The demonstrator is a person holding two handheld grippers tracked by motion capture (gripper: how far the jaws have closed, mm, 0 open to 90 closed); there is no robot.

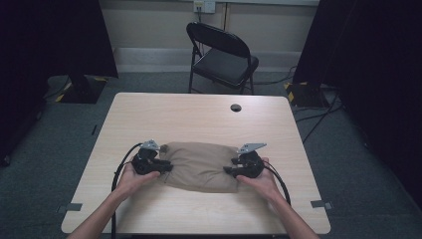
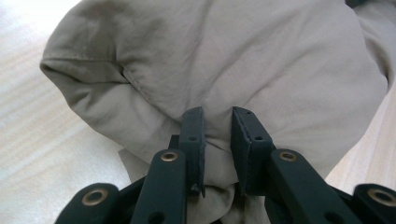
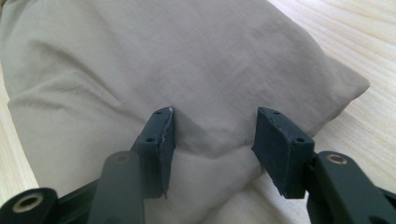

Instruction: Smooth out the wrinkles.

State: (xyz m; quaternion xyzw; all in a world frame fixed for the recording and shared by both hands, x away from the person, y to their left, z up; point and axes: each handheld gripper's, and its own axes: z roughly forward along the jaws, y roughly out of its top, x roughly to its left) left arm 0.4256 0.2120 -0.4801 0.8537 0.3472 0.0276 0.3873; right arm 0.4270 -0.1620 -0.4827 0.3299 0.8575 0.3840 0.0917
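cloth: crumpled beige fabric bundle point(image 1: 201, 167), a folded garment by the look of it, sitting lower centre of the high view on the light wooden table point(image 1: 199, 114)
long axis: runs left to right across the frame, one end at each gripper
left gripper point(image 1: 164, 167): at the cloth's left end, jaws nearly together with a bunch of fabric pinched between them point(image 2: 217, 140)
right gripper point(image 1: 230, 170): at the right end, jaws spread apart, fabric lying between them but not clamped point(image 3: 212, 135)
background: black folding chair point(image 1: 221, 55), top centre behind the table
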